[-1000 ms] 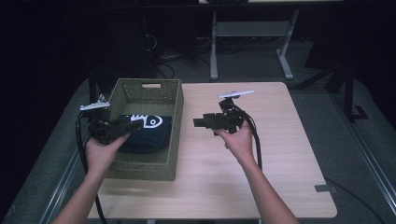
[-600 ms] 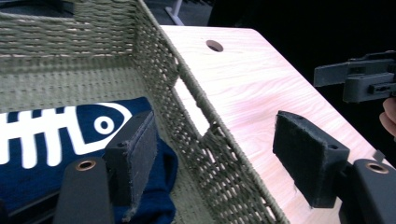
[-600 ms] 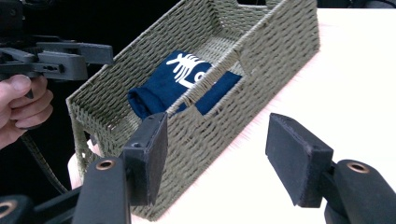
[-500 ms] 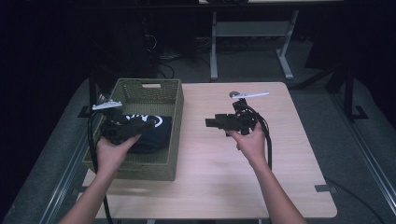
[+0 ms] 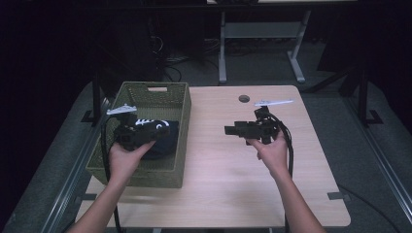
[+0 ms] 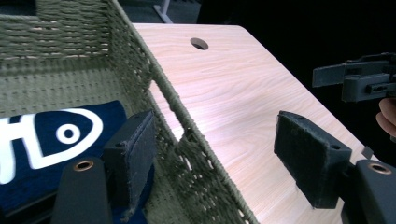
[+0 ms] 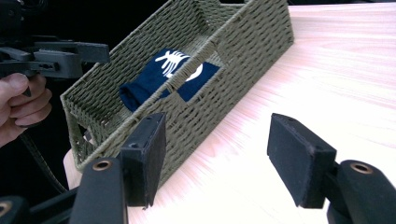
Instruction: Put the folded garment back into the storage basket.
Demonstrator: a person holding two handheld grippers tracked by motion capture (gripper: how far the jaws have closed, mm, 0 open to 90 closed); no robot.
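An olive woven basket stands on the left of the wooden table. In it lies a folded navy cloth with a white print. My left gripper hovers over the basket, pointing right. It is open, its jaws straddling the basket's right wall without touching, the cloth beside its left pad. My right gripper is held above the table's middle, pointing left at the basket. It is open and holds nothing; the cloth shows through a cut-out handle.
A round cable hole sits near the table's far edge. Bare wood lies to the right of the basket and in front of both hands. A grey metal frame stands on the floor behind the table. Cables trail from both grippers.
Both grippers have drifted a little to the right. The left one now sits nearer the basket's right wall. The cloth has stayed in the basket.
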